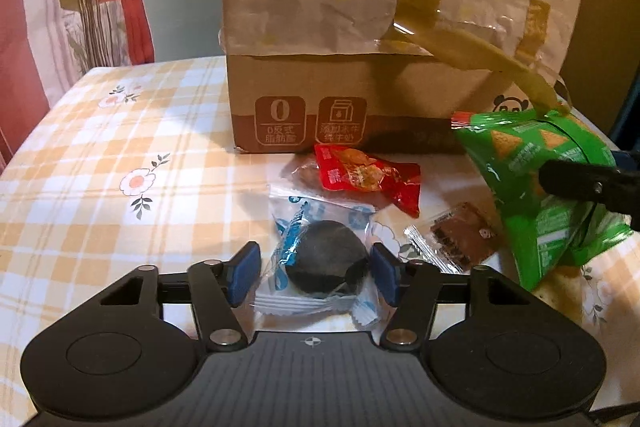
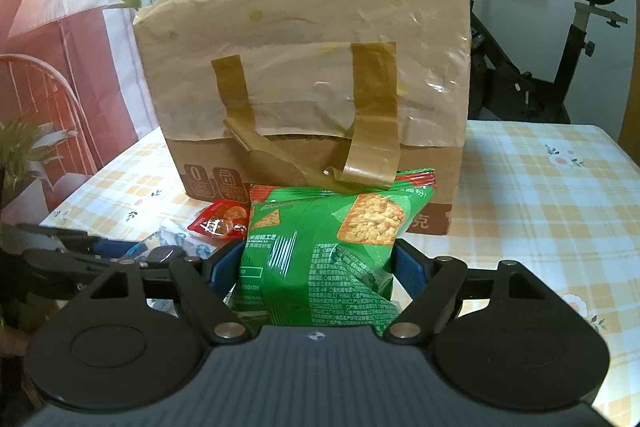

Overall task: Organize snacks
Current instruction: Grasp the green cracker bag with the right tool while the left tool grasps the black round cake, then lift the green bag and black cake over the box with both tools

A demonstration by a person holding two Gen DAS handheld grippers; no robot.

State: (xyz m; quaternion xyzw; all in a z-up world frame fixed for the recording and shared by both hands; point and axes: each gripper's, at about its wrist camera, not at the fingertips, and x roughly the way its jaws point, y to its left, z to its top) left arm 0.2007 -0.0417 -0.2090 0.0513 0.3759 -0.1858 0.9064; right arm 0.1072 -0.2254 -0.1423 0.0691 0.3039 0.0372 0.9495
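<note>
A checked tablecloth (image 1: 100, 163) is being used as the working surface, and a cardboard box (image 1: 320, 107) wrapped in taped plastic is being kept upright at its far side. Just in front of the box, toward its right end, a green snack bag (image 2: 320, 239) is being pinched between the blue pads of the right gripper (image 2: 316, 267), the jaws being held wide by the bag's bulk. A red snack packet (image 1: 368, 175) is being left lying close to the box's front face. Nearer than that, a clear-wrapped dark round snack (image 1: 324, 263) is being straddled by the left gripper (image 1: 314, 275); its jaws are being kept part-spread, the right pad looking to be against the snack, the left pad standing clear of the wrapper. A small brown wrapped snack (image 1: 460, 239) is being left between the round snack and the green bag
</note>
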